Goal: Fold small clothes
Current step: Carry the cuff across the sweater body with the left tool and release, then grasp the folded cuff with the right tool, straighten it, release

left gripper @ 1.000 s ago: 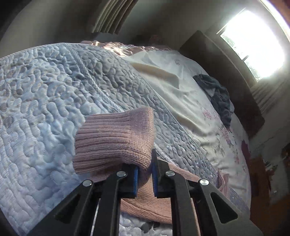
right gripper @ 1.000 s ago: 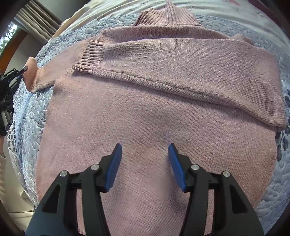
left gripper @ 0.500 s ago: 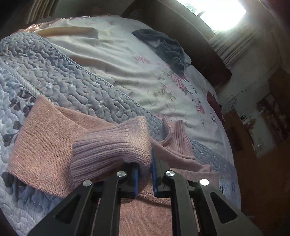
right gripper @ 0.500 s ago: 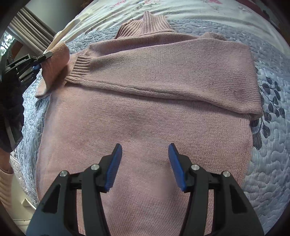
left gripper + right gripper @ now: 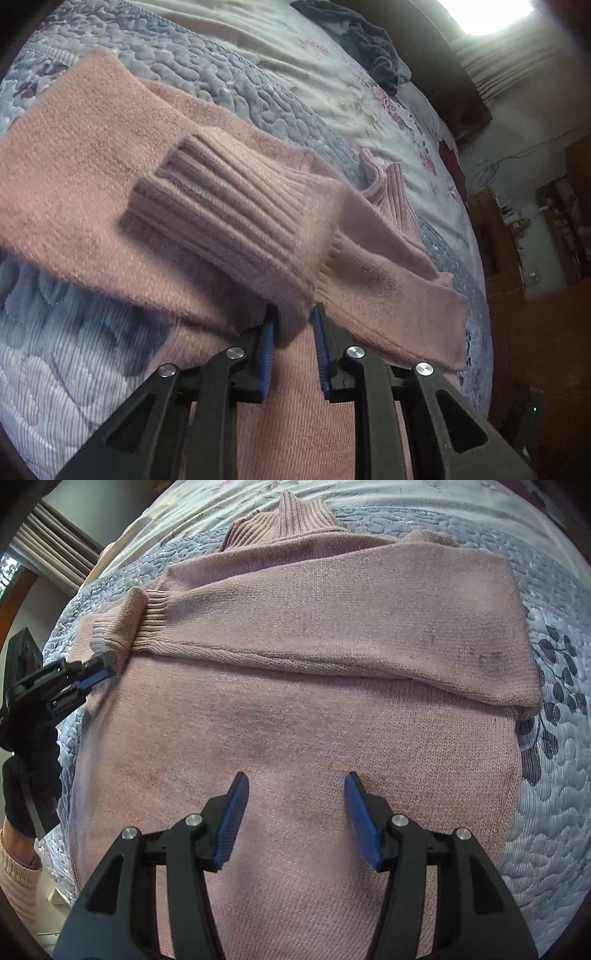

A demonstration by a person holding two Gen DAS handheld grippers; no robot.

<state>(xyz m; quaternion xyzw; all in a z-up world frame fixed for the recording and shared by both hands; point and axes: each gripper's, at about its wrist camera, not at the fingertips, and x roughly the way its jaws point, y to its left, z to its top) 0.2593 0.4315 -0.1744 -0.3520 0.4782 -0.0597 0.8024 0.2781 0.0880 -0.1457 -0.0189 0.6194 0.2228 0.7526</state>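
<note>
A pink knit sweater (image 5: 295, 720) lies flat on the bed, its ribbed collar (image 5: 295, 517) at the far end. One sleeve (image 5: 351, 627) is folded across the chest. My left gripper (image 5: 293, 332) is shut on the ribbed cuff (image 5: 229, 206) of the other sleeve, which hangs doubled over at the sweater's left edge. The same gripper (image 5: 105, 666) shows at the left in the right wrist view. Over the sweater's lower body my right gripper (image 5: 295, 801) stands open, nothing between its blue pads (image 5: 236, 812).
A grey-blue quilt (image 5: 554, 775) lies under the sweater. Beyond it are a cream floral sheet (image 5: 332, 81) and a heap of dark clothes (image 5: 369, 48). Wooden furniture (image 5: 535, 258) stands to the right of the bed. A hand and pink cuff (image 5: 18, 867) hold the left tool.
My left gripper has carried the sleeve cuff inward from the quilt to the sweater's left edge. The right gripper has drawn back slightly and stays open.
</note>
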